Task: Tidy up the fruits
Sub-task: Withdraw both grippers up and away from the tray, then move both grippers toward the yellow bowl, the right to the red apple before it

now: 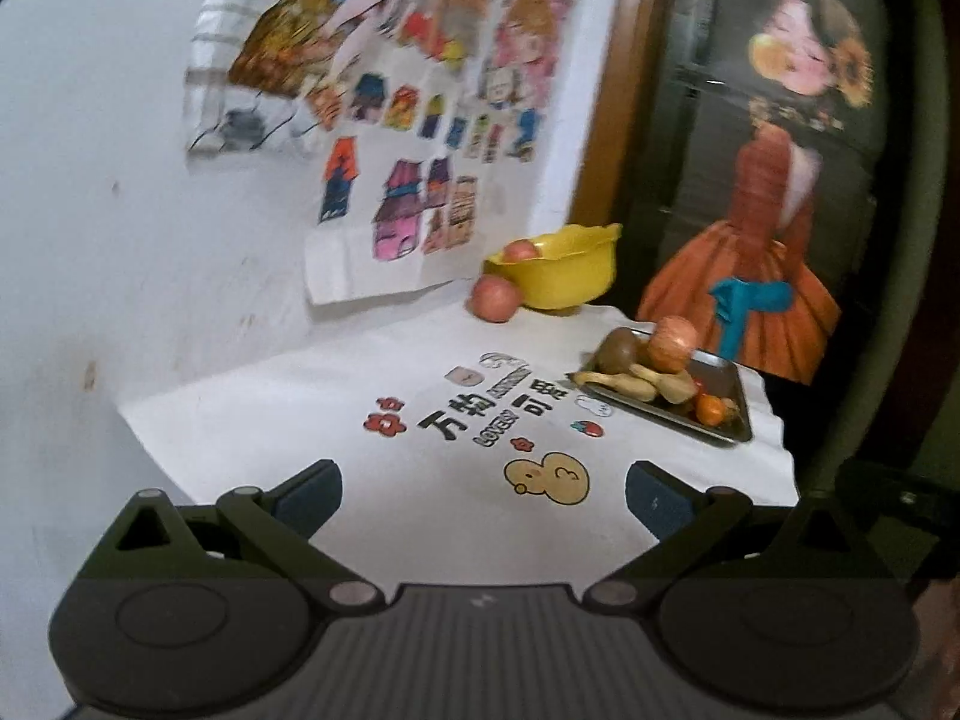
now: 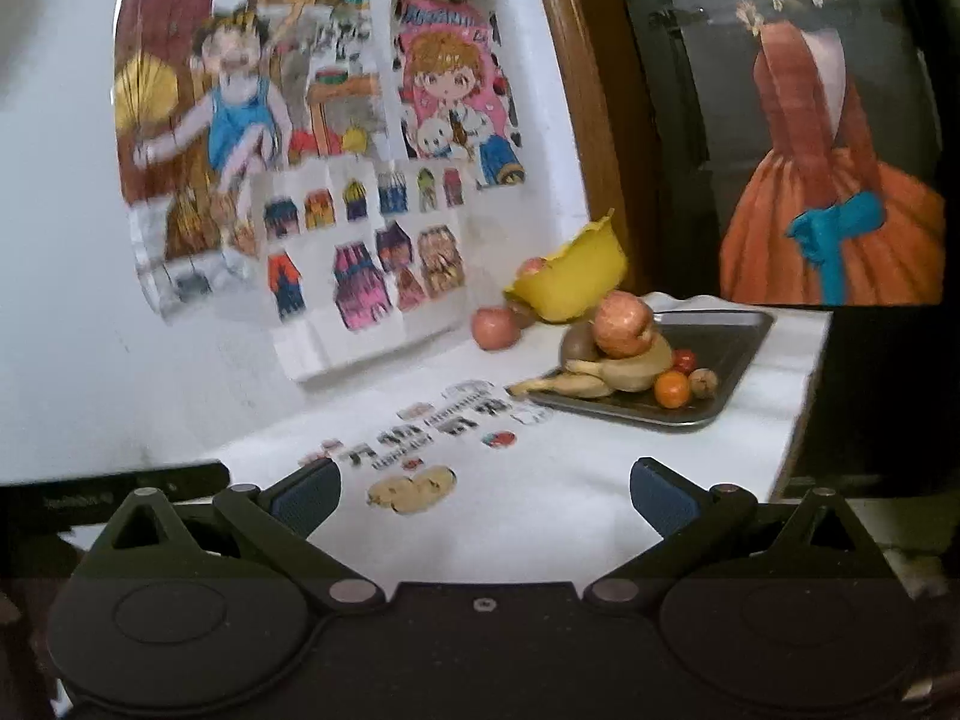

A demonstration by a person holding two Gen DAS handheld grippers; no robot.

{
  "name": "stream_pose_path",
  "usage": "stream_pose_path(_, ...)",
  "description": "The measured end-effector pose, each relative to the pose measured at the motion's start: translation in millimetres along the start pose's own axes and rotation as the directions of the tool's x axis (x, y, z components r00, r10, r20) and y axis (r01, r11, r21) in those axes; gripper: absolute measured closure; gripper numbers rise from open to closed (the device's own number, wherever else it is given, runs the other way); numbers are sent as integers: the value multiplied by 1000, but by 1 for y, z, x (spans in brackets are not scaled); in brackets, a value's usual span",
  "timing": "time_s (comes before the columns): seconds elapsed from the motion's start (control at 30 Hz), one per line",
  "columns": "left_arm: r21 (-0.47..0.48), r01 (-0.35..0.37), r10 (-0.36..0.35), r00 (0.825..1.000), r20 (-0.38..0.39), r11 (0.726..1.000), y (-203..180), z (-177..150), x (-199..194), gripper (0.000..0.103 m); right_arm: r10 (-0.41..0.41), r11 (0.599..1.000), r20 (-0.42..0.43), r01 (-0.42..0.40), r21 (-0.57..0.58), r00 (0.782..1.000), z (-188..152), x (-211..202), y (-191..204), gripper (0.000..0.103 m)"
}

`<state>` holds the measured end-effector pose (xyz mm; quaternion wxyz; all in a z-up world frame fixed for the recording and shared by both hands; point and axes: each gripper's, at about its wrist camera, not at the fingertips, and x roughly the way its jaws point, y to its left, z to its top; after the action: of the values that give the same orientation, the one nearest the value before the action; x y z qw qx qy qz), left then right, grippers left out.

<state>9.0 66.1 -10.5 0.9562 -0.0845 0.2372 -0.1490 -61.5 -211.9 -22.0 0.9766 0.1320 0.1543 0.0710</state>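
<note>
Probably the apple [image 2: 621,324], firm, smooth and likely to roll, wants grasping across its middle; it tops the fruit on the metal tray [image 2: 744,330]; both grippers [image 1: 483,495] [image 2: 485,495] gape empty.

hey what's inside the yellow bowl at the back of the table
One apple shows above the rim of the yellow bowl. The bowl's wall hides the rest of the inside, so anything lower down cannot be seen.
</note>
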Motion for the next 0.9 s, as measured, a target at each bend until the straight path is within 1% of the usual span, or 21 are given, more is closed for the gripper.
stream_pose_path(0.03,-19,-13,12,1000,-8,1000,-3,1,5,0,28,999,11,-28,21,1000,0,2,-12,1)
stream_pose_path(0.13,-54,-50,48,998,-37,997,-17,6,29,0,71,996,49,-73,45,996,5,12,-47,1)
stream_pose_path(0.2,-49,-92,89,995,-54,995,-30,14,48,0,103,994,71,-105,25,992,12,21,-70,1)
stream_pose_path(0.27,-56,-145,140,986,-90,988,-43,24,66,0,134,991,73,-134,-12,988,23,32,-88,1)
stream_pose_path(0.3,-66,-164,155,980,-121,984,-51,30,76,0,149,989,61,-148,-23,987,31,38,-97,1)
stream_pose_path(0.37,-79,-173,159,974,-159,982,-62,40,87,0,180,984,23,-179,-13,983,42,46,-112,1)
stream_pose_path(0.4,-88,-186,168,969,-184,979,-70,46,90,0,180,984,-14,-180,6,984,50,49,-118,1)
stream_pose_path(0.47,-103,-200,171,955,-242,974,-83,59,90,0,152,987,-79,-148,57,985,65,49,-125,1)
stream_pose_path(0.53,-107,-230,188,933,-306,967,-97,76,81,0,148,984,-144,-131,120,978,86,42,-129,1)
stream_pose_path(0.57,-114,-241,193,926,-324,964,-103,85,73,0,147,982,-173,-123,143,974,98,36,-130,1)
stream_pose_path(0.67,-139,-292,226,905,-359,946,-123,119,39,0,142,983,-251,-107,147,957,141,16,-124,1)
stream_pose_path(0.7,-150,-311,241,900,-362,938,-130,133,24,0,146,983,-265,-111,143,953,159,9,-121,1)
stream_pose_path(0.77,-166,-343,266,893,-362,925,-143,158,-3,0,151,984,-277,-118,133,949,197,-7,-117,1)
stream_pose_path(0.83,-177,-365,291,894,-342,914,-155,180,-24,0,147,987,-274,-123,102,950,232,-20,-114,1)
stream_pose_path(0.9,-185,-386,319,896,-309,904,-168,196,-41,0,120,993,-265,-110,54,957,263,-30,-111,1)
